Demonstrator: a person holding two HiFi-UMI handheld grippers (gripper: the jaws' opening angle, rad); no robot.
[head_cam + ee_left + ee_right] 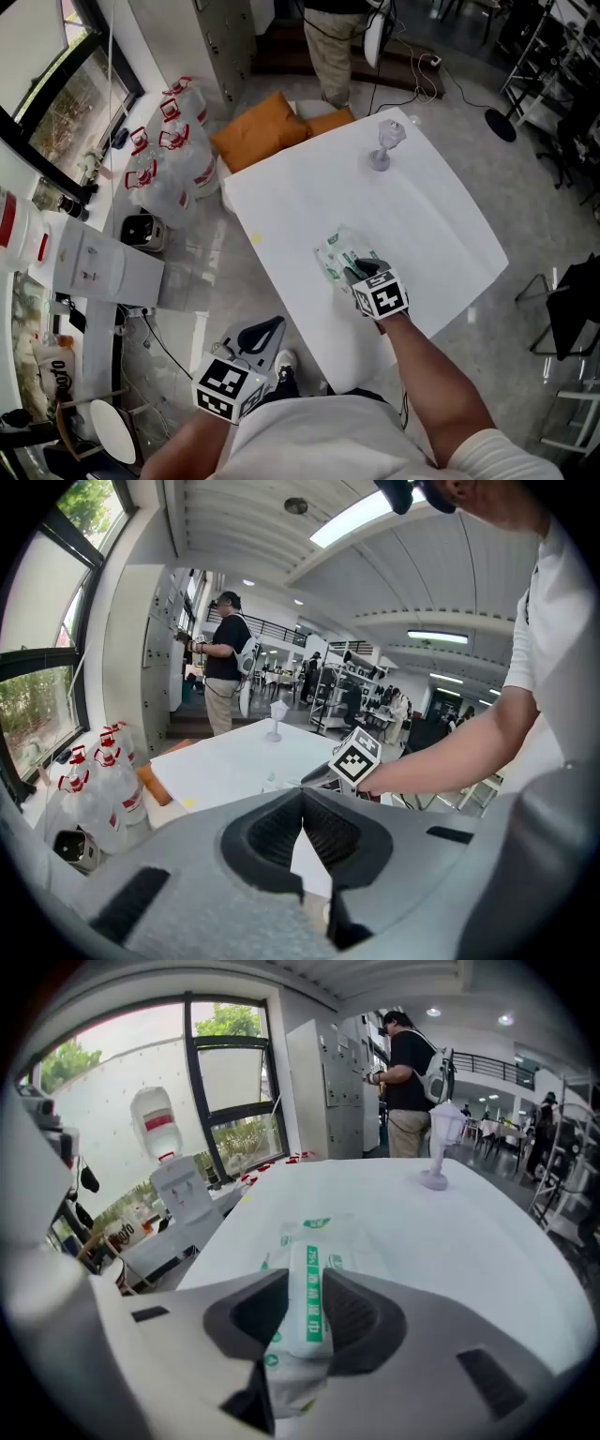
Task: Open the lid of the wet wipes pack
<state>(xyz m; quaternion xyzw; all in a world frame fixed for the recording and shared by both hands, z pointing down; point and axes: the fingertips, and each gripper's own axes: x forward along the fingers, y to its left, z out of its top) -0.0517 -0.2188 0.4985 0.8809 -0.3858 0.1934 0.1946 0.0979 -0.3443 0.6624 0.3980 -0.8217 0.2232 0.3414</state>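
The wet wipes pack (336, 251) lies flat on the white table (422, 225), near its front left edge. It is a clear-and-green soft pack (319, 1234) with a long white lid (307, 1309) that bears a green stripe. My right gripper (356, 271) comes down on the pack's near end. In the right gripper view its jaws (305, 1281) straddle the lid lengthwise, with both pads against the lid's sides. My left gripper (265, 330) hangs off the table at the lower left, and its jaws (302, 795) meet at the tips with nothing in them.
A clear stemmed glass (384, 145) stands at the table's far side. Orange cushions (262, 131) and several red-capped bottles (169, 159) sit on the floor to the left. A water dispenser (94, 267) is by the window, and a person (337, 47) stands beyond the table.
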